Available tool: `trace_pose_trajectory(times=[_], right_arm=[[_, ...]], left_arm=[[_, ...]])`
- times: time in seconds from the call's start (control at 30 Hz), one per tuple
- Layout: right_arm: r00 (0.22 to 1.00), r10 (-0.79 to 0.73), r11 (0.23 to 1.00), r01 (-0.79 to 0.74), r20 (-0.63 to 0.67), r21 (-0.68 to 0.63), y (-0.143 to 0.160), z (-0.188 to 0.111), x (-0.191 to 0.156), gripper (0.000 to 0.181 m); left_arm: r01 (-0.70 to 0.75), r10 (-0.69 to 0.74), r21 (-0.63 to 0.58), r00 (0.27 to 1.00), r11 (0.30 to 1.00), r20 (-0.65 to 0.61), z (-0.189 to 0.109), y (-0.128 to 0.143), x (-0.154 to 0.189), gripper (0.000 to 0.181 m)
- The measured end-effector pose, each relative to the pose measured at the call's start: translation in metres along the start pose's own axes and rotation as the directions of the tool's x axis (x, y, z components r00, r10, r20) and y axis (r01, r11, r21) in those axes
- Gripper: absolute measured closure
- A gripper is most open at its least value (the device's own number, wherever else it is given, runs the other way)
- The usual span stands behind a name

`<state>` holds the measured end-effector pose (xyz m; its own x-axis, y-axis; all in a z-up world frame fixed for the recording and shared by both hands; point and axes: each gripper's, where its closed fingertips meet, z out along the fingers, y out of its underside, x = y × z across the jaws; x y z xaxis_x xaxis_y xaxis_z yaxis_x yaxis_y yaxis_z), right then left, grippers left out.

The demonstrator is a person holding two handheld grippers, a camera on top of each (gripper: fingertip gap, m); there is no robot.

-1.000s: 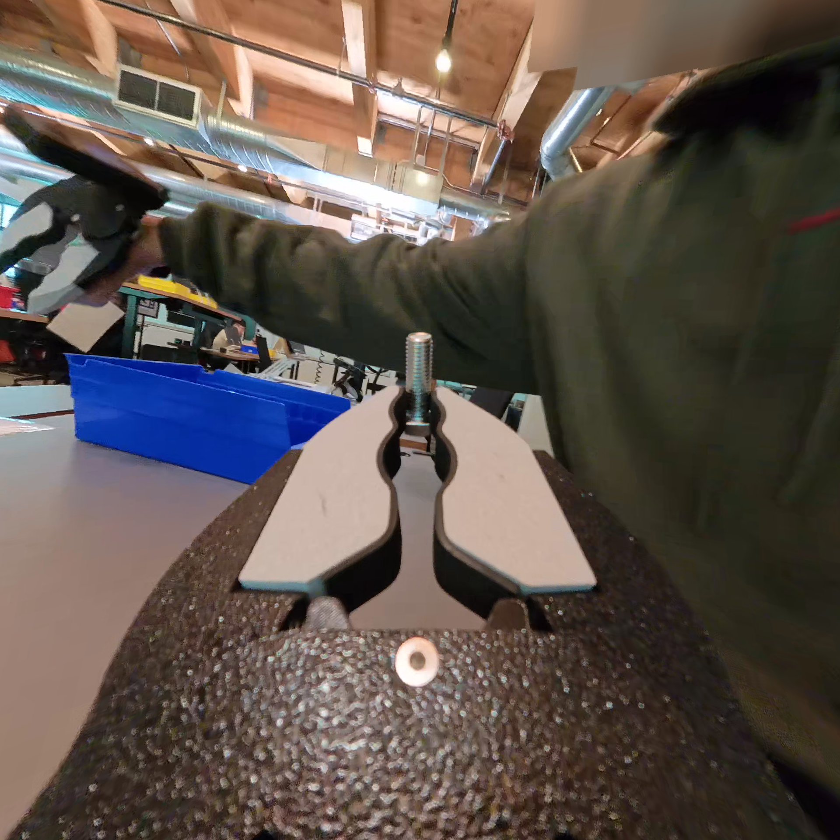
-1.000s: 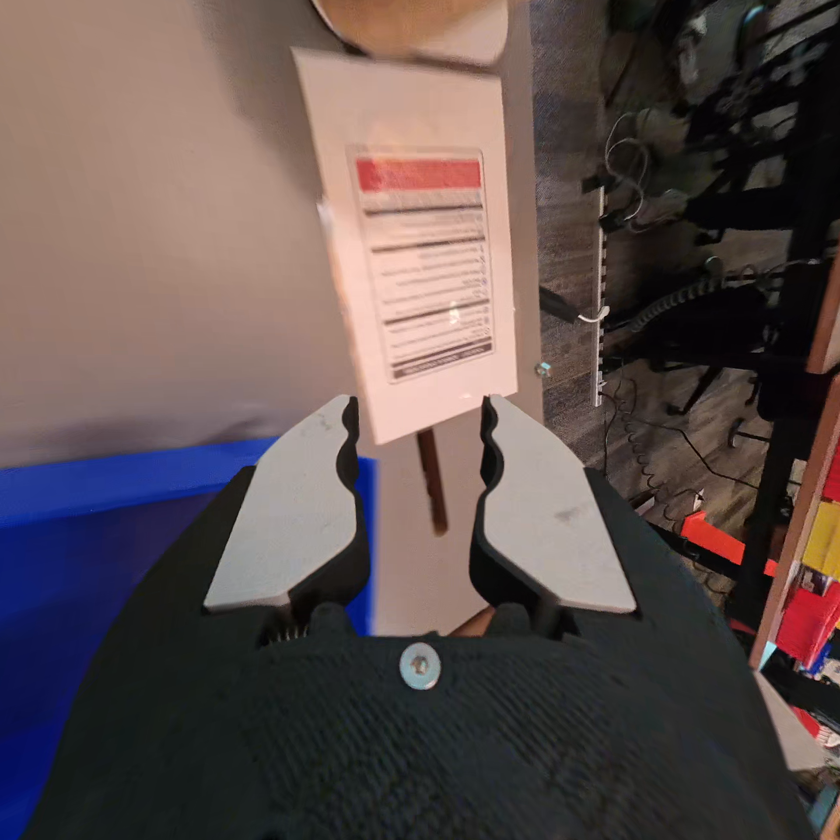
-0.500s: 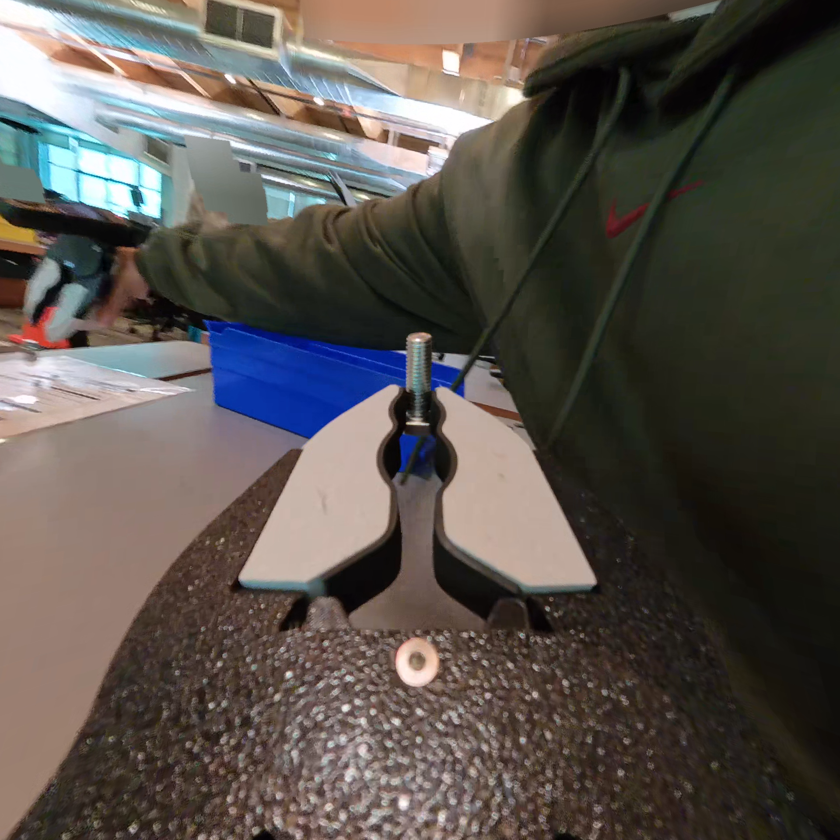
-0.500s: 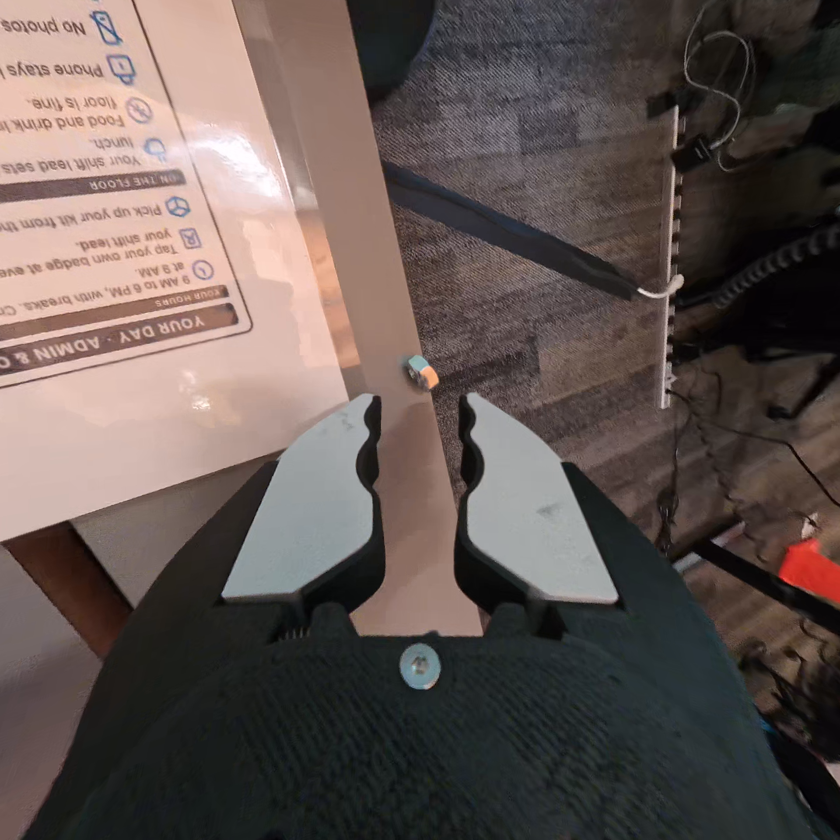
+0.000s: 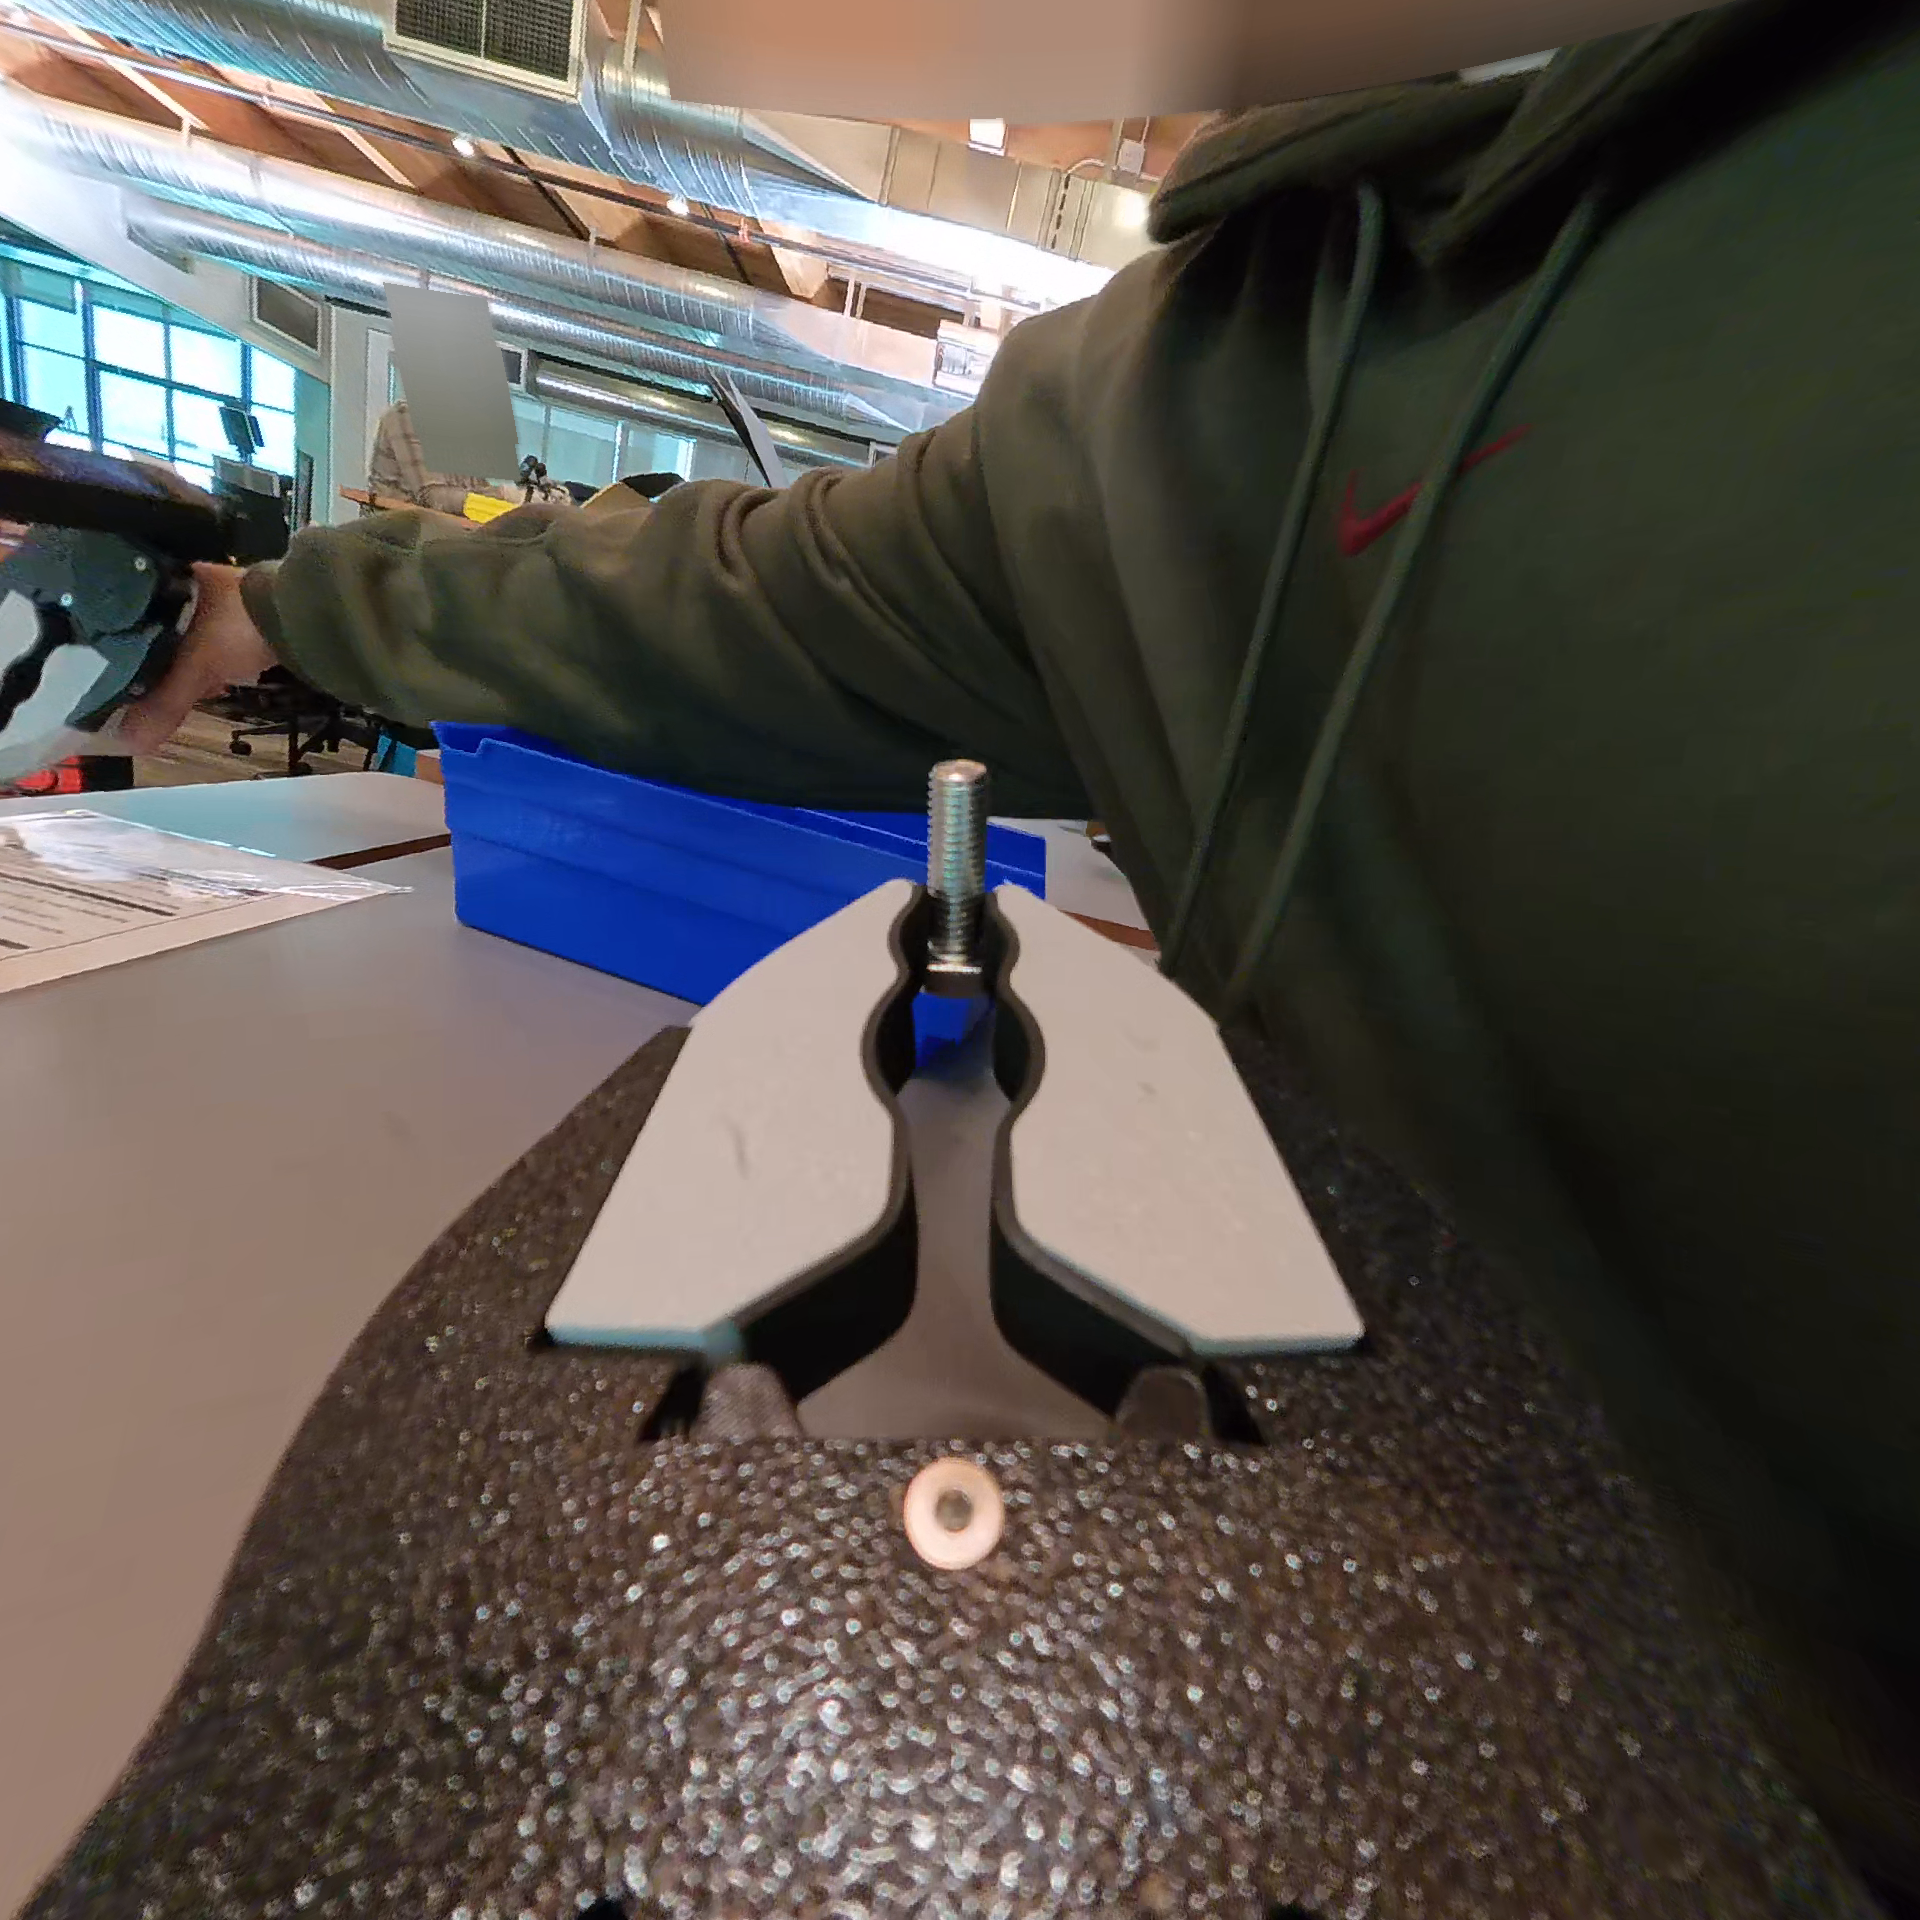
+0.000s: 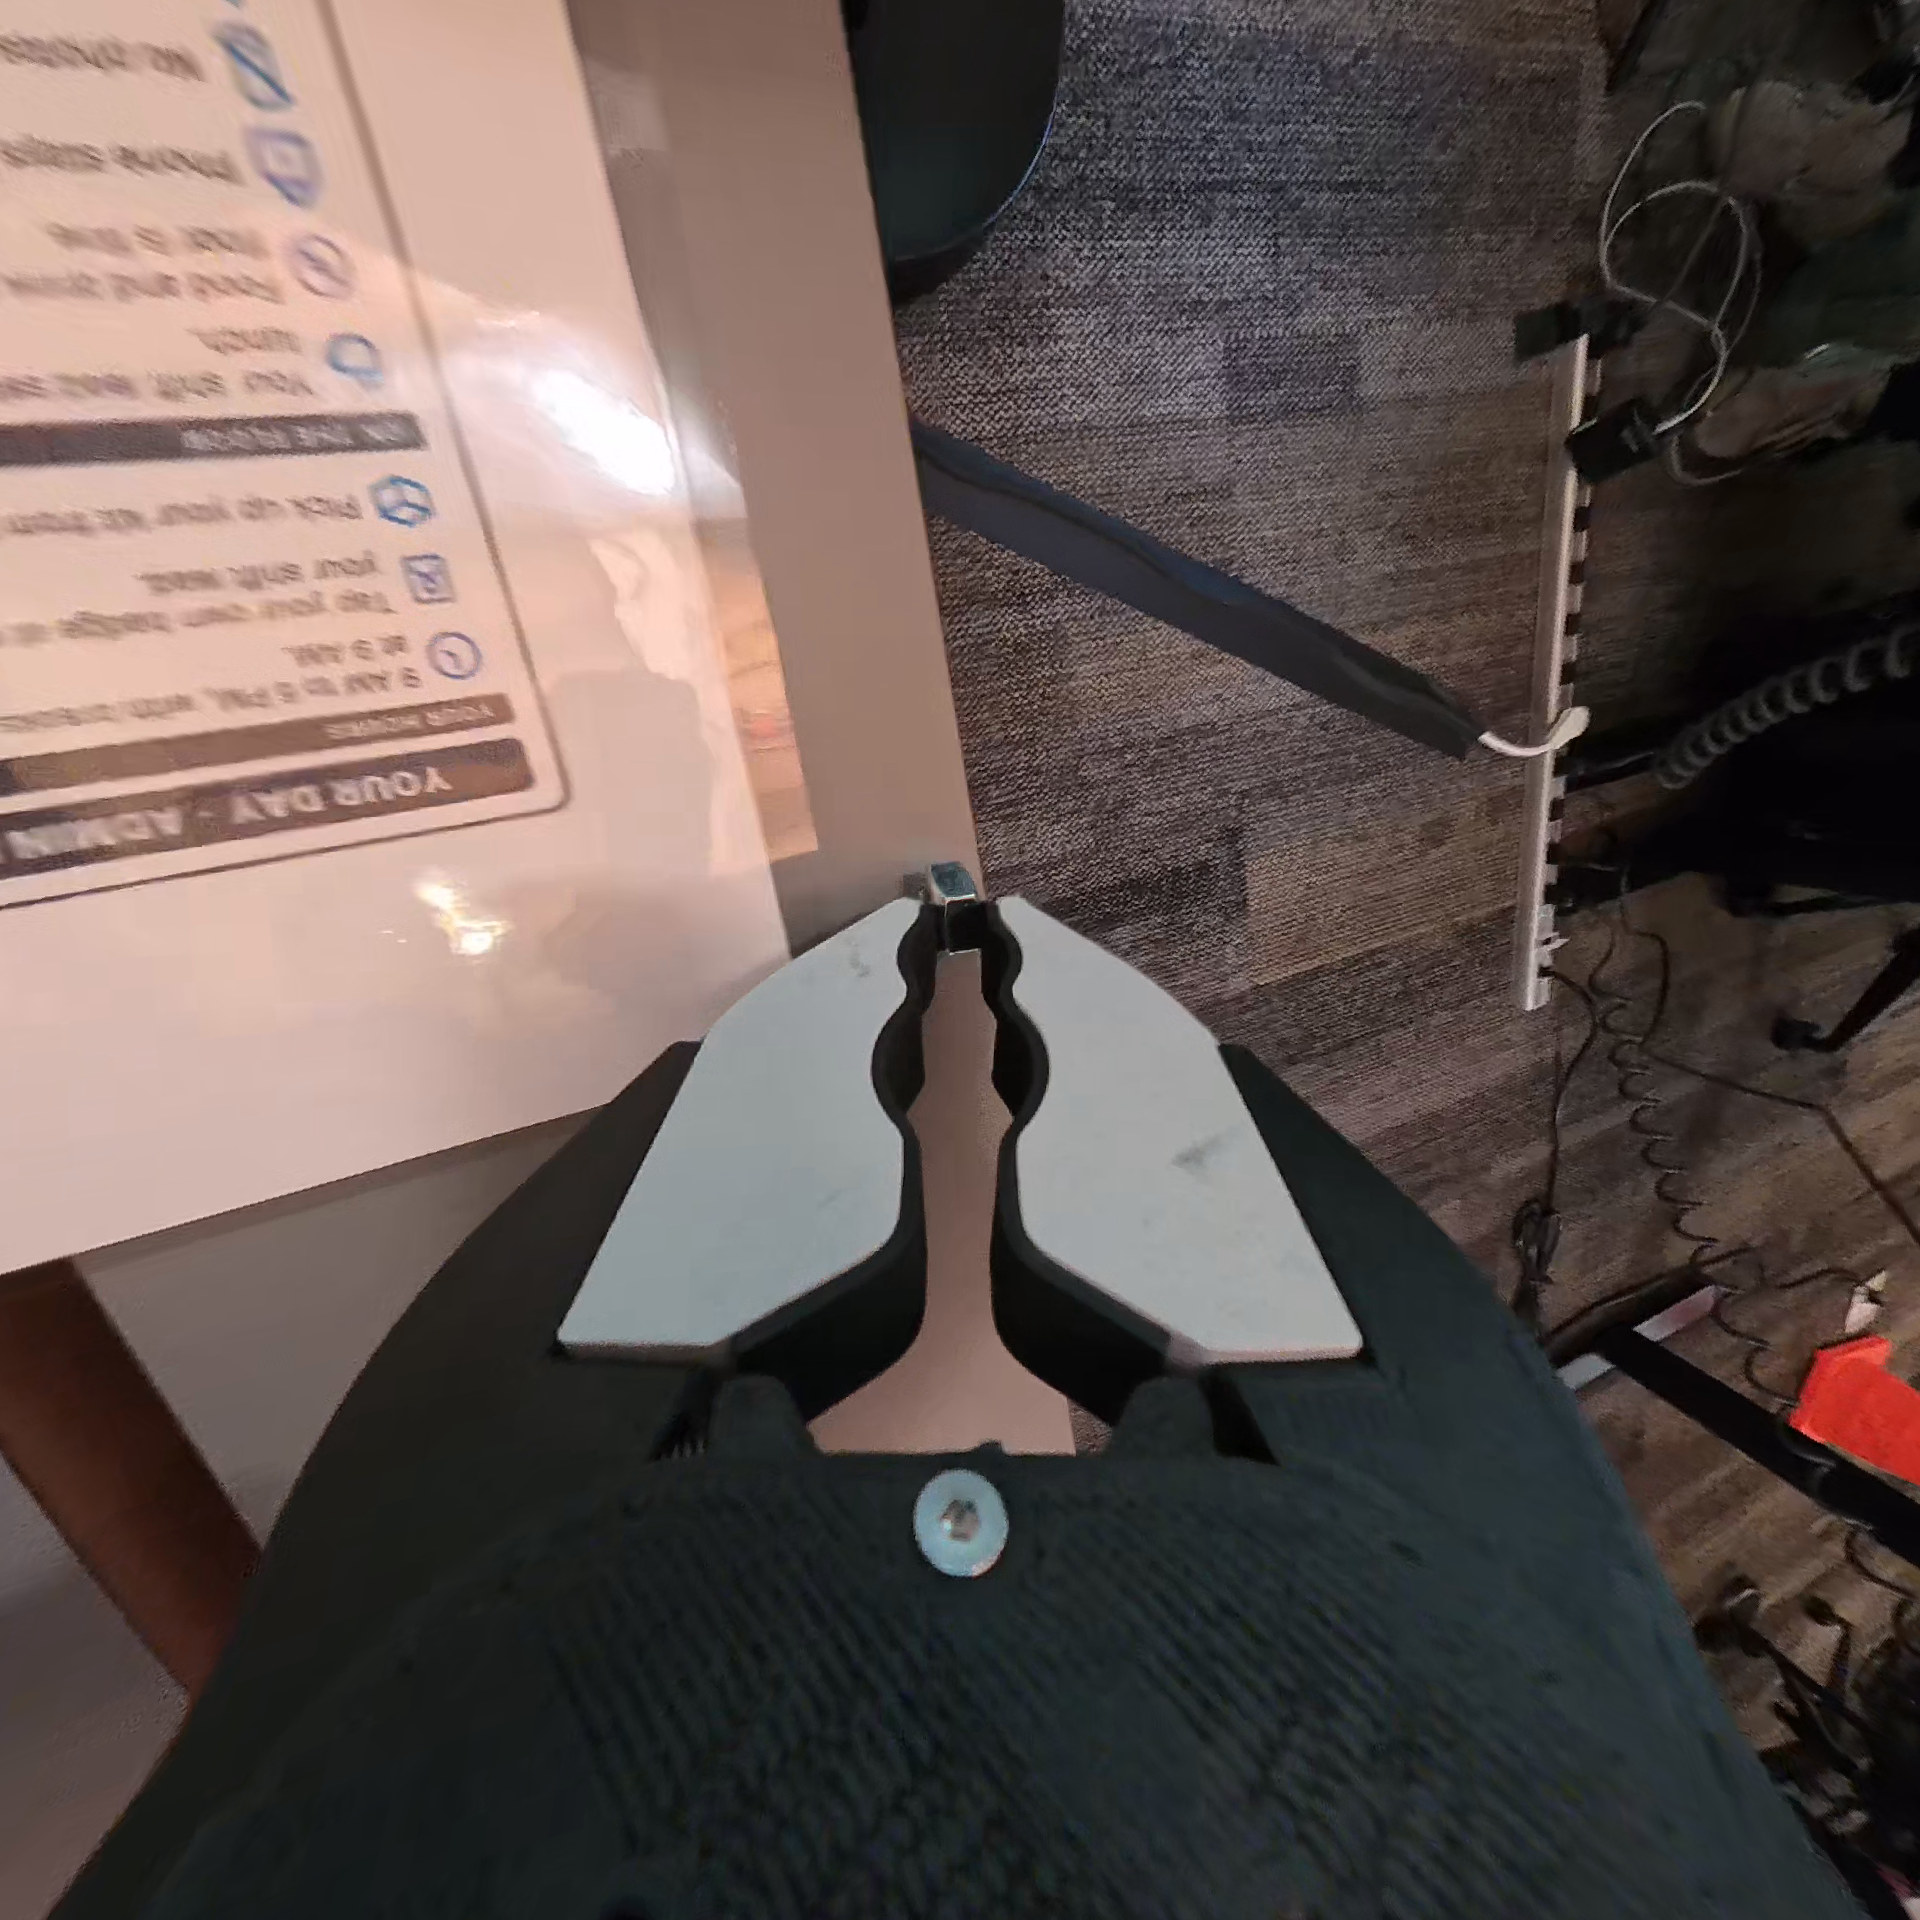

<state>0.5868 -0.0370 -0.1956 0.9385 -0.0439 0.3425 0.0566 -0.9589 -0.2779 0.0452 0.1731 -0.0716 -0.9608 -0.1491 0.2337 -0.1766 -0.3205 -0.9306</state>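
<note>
My left gripper is shut on a steel bolt. It grips the bolt by its head, and the threaded shank stands upright above the fingertips, over the grey table. My right gripper is shut on a small steel hex nut at the far edge of the table, beside a laminated printed sheet. The right gripper also shows far left in the left wrist view, held out by a person's arm in a dark green sleeve.
A blue plastic bin stands on the table under the outstretched arm. The person's green hooded top fills the right of the left wrist view. Beyond the table edge lie grey carpet, cables and a white cable strip. One gripper's finger ends stand about 60 centimetres off the other's.
My right gripper moved forward to the nut at the table edge and closed on it. My left gripper kept hold of the bolt while its view shifted slightly to the left.
</note>
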Motion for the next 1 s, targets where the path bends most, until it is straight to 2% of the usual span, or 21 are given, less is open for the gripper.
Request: trace_pose_trajectory(times=[0.03, 0.13, 0.27, 0.33, 0.4, 0.47, 0.5, 0.57, 0.63, 0.7, 0.8, 1.0], right_arm=[[1.0, -0.009, 1.0, 0.009, -0.012, 0.012, -0.005, -0.008, -0.002, 0.173], [0.998, -0.004, 0.998, 0.009, -0.064, 0.064, -0.029, -0.049, -0.012, 0.173], [0.967, 0.017, 0.979, 0.036, -0.253, 0.202, -0.09, -0.142, -0.046, 0.173], [0.951, 0.037, 0.964, 0.047, -0.308, 0.261, -0.124, -0.192, -0.091, 0.173], [0.92, 0.02, 0.952, 0.102, -0.391, 0.289, -0.156, -0.238, -0.15, 0.173], [0.876, 0.03, 0.942, 0.135, -0.481, 0.306, -0.181, -0.271, -0.218, 0.173], [0.86, 0.024, 0.945, 0.147, -0.509, 0.293, -0.188, -0.278, -0.256, 0.173], [0.844, 0.017, 0.958, 0.14, -0.537, 0.251, -0.191, -0.271, -0.332, 0.173], [0.858, -0.007, 0.969, 0.132, -0.514, 0.207, -0.189, -0.24, -0.404, 0.173], [0.847, -0.022, 0.981, 0.12, -0.53, 0.151, -0.182, -0.209, -0.455, 0.173], [0.816, -0.086, 0.994, 0.107, -0.571, 0.003, -0.166, -0.178, -0.495, 0.173], [0.885, -0.032, 0.995, 0.071, -0.465, 0.066, -0.18, -0.147, -0.533, 0.172]], left_arm=[[-0.005, 0.005, -0.01, 1.0, 1.0, -0.001, 0.001, 0.001, 0.001, 0.172], [-0.03, 0.03, -0.048, 1.0, 0.998, 0.002, 0.004, 0.006, 0.005, 0.172], [-0.019, 0.025, -0.117, 0.999, 0.993, 0.045, 0.011, 0.017, 0.004, 0.172], [-0.014, 0.023, -0.155, 0.998, 0.988, 0.06, 0.014, 0.022, 0.005, 0.172], [0.001, 0.015, -0.193, 0.997, 0.981, 0.077, 0.017, 0.027, 0.008, 0.172], [0.002, 0.017, -0.207, 0.996, 0.978, 0.09, 0.017, 0.026, 0.016, 0.172], [-0.002, 0.024, -0.206, 0.994, 0.978, 0.104, 0.016, 0.023, 0.02, 0.172], [-0.027, 0.055, -0.206, 0.99, 0.978, 0.133, 0.011, 0.019, 0.03, 0.172], [-0.04, 0.087, -0.237, 0.978, 0.971, 0.189, 0.001, 0.024, 0.035, 0.172], [-0.033, 0.109, -0.283, 0.96, 0.958, 0.257, -0.011, 0.035, 0.037, 0.172], [-0.023, 0.143, -0.352, 0.937, 0.936, 0.32, -0.027, 0.049, 0.04, 0.172], [-0.037, 0.194, -0.428, 0.924, 0.903, 0.328, -0.037, 0.051, 0.043, 0.172]])
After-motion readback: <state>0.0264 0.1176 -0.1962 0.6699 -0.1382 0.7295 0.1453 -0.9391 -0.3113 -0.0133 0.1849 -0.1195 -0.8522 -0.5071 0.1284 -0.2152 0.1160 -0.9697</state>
